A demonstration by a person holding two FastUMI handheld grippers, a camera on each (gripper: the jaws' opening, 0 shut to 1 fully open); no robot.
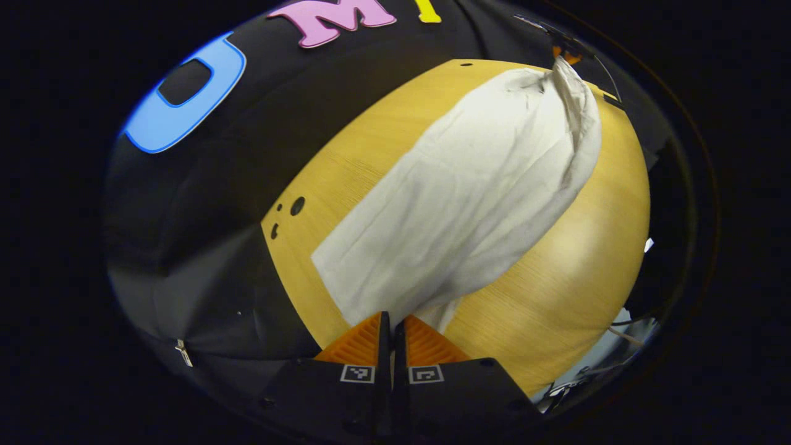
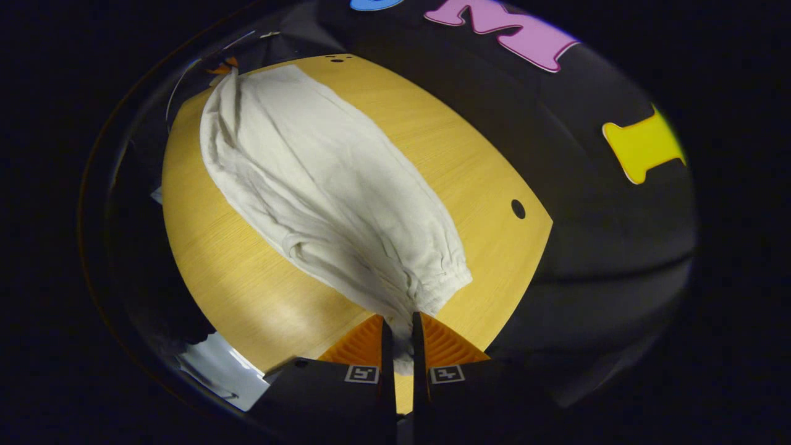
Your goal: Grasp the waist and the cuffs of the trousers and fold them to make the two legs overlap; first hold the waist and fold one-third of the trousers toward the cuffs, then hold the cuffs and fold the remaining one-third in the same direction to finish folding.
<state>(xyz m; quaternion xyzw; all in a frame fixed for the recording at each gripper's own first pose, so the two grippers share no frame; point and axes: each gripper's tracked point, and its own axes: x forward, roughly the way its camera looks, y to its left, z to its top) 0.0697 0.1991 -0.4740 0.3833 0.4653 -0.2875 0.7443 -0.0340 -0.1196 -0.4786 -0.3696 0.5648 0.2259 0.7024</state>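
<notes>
Cream, soft cotton trousers [image 1: 457, 204] sag limply over the round wooden surface [image 1: 575, 272]; left claw [image 1: 392, 324] pinches the cuffs, right claw [image 2: 398, 327] the gathered waist.

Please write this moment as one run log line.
left gripper: shut on trousers | right gripper: shut on trousers | table

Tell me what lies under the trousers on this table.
The trousers lie stretched over the wooden table, each end pinched by the left gripper and right gripper. Bare wood shows around them; whatever is beneath the cloth is covered.
</notes>
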